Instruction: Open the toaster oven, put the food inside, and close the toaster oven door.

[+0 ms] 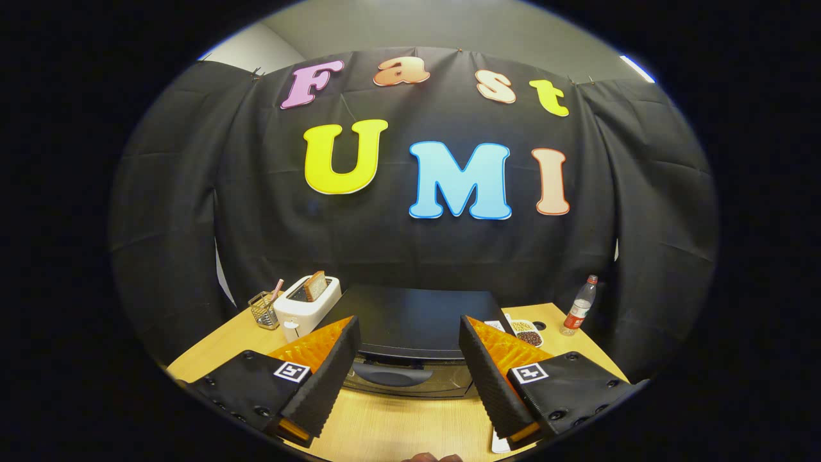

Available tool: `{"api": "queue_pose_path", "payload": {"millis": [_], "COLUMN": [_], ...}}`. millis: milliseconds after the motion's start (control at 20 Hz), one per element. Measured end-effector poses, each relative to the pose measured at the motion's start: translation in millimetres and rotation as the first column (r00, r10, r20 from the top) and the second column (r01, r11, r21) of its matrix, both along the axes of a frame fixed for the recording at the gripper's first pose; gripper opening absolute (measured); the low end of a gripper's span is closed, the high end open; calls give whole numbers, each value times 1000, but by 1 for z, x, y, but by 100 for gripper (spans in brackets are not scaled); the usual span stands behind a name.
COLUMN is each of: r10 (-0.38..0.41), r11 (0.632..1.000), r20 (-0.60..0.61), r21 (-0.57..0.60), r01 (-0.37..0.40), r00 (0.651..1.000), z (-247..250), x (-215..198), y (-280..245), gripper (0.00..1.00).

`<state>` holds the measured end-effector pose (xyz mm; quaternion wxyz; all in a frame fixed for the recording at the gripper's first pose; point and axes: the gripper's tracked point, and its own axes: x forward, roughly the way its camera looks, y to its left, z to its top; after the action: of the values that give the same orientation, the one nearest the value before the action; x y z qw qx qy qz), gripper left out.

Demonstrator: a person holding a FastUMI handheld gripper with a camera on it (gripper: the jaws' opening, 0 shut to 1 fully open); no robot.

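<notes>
Standing wide apart and gripping nothing, the jaws frame the closed toaster oven (410,333) just ahead of them.

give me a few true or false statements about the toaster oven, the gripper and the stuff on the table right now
1. The toaster oven door is shut. True.
2. The gripper is clamped on the door handle. False: its fingers stand open with nothing between them, the handle just ahead.
3. A slice of bread sticks up out of the white toaster. True.
4. The bottle lies on its side next to the white toaster. False: it stands upright on the other side of the oven.
5. A wire basket sits beside the white toaster. True.
</notes>
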<state>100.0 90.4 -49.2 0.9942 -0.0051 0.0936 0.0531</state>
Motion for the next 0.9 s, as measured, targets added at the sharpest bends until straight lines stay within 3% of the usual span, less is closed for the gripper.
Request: {"api": "queue_pose_path", "payload": {"millis": [500,900], "r10": [40,11], "r11": [999,998], "r20": [-90,-228], "r21": [-23,-51], "r01": [-42,-23], "r00": [995,974], "z": [-49,-108], "x": [49,61], "y": [22,23], "gripper": [98,98]}}
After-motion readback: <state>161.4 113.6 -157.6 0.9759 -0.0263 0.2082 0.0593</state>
